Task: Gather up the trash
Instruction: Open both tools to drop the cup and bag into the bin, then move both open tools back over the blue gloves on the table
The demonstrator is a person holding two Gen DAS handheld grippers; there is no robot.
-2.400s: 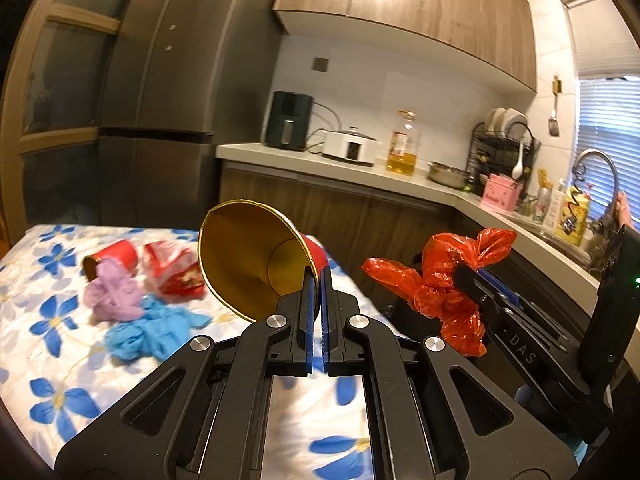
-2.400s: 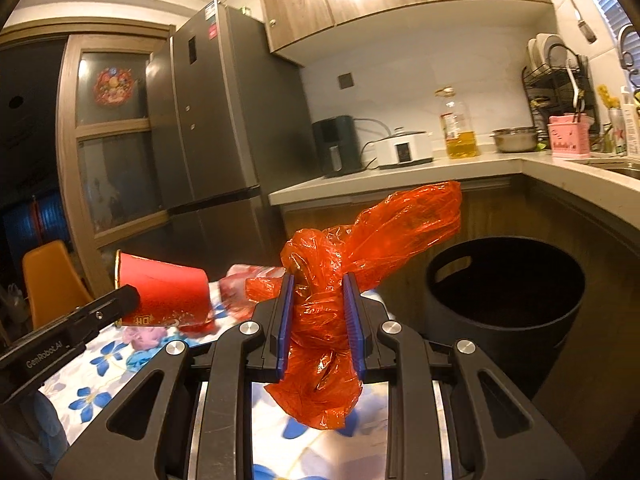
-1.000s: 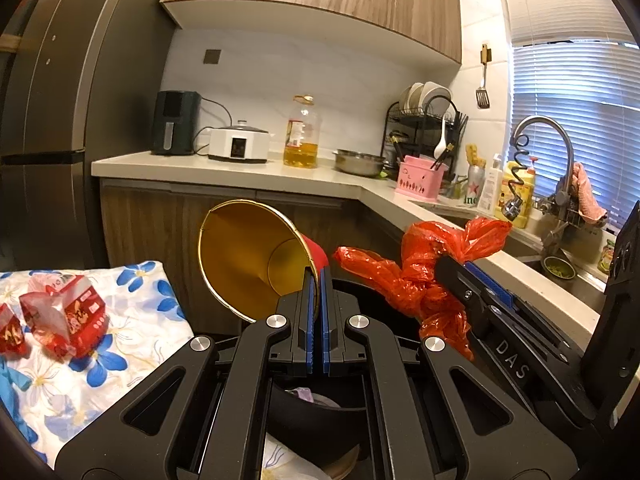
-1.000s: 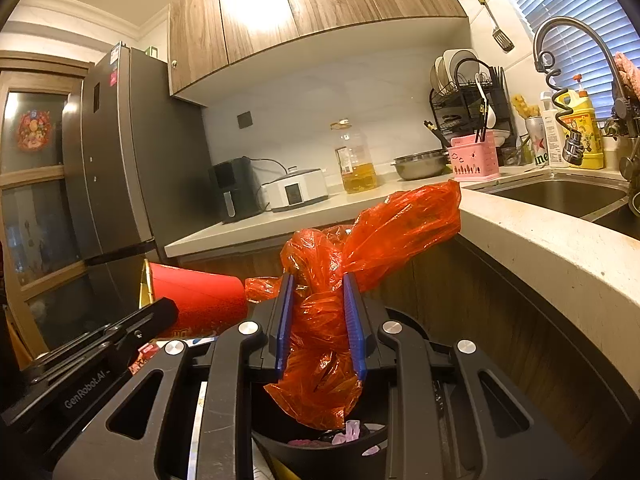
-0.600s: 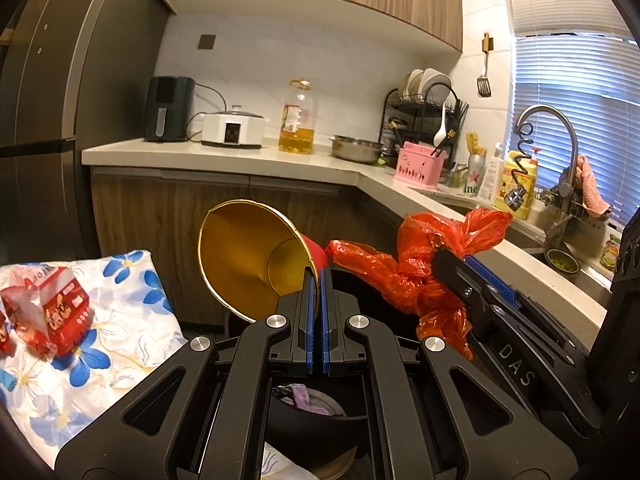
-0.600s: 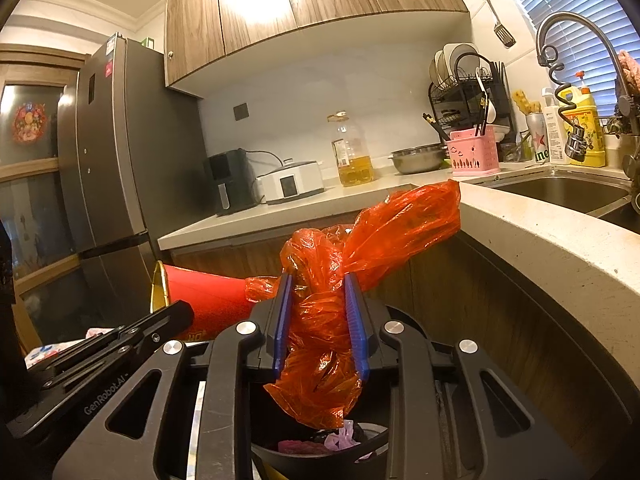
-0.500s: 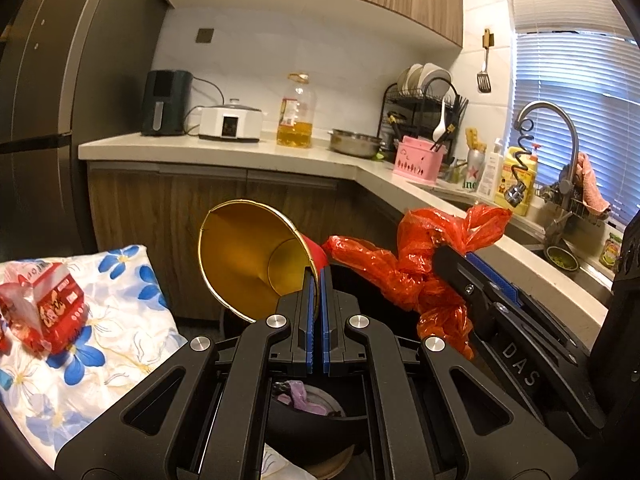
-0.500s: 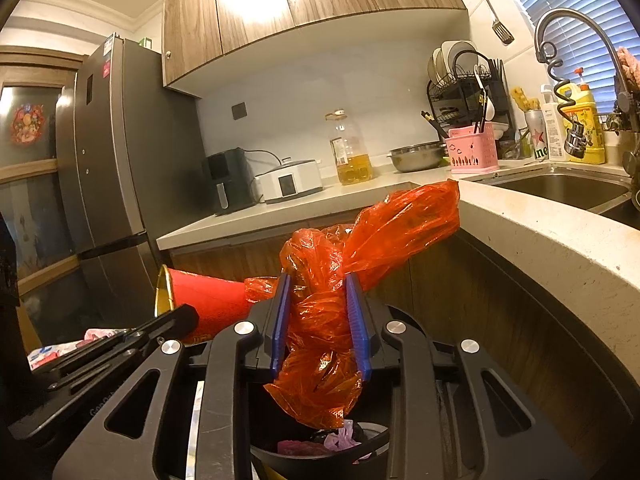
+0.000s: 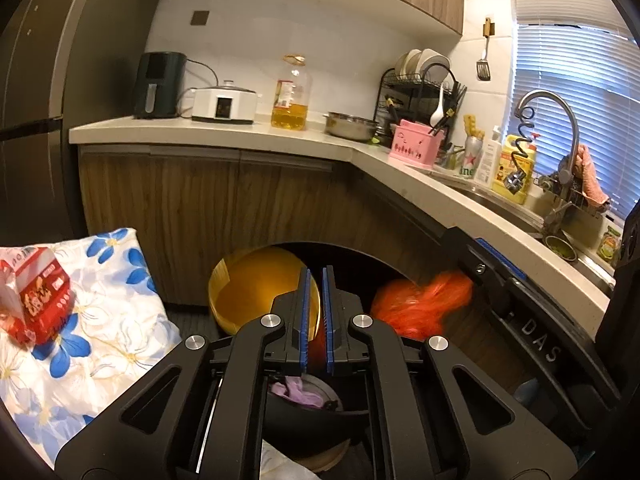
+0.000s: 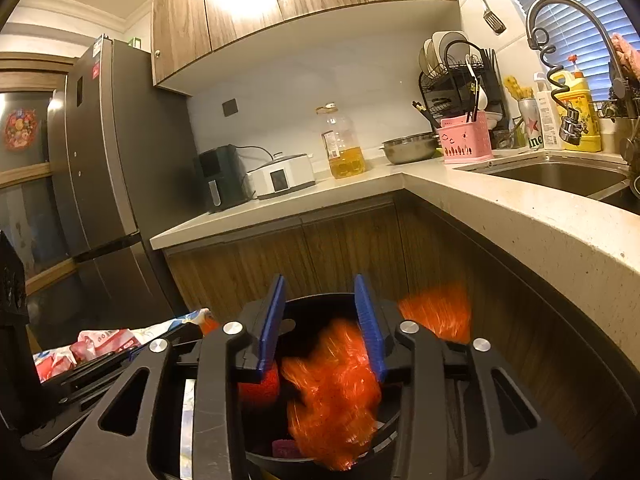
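While both tongs (image 9: 314, 312) (image 10: 320, 320) just spreading, cup (image 9: 256, 288), bag (image 10: 332, 388) blurred, unpinched, over bin (image 10: 304, 312).

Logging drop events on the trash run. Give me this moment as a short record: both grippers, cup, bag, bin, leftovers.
left gripper: jaws have just been opening, narrow gap, pads not pressing the cup
cup: gold inside, red outside, mouth toward the camera, just past the fingertips above the bin
right gripper: jaws have just been opening, wide apart
orange bag: motion-blurred, low between the pads, dropping toward the bin
bin: black, below both grippers, purple scrap inside
leftovers: red snack packet on floral cloth
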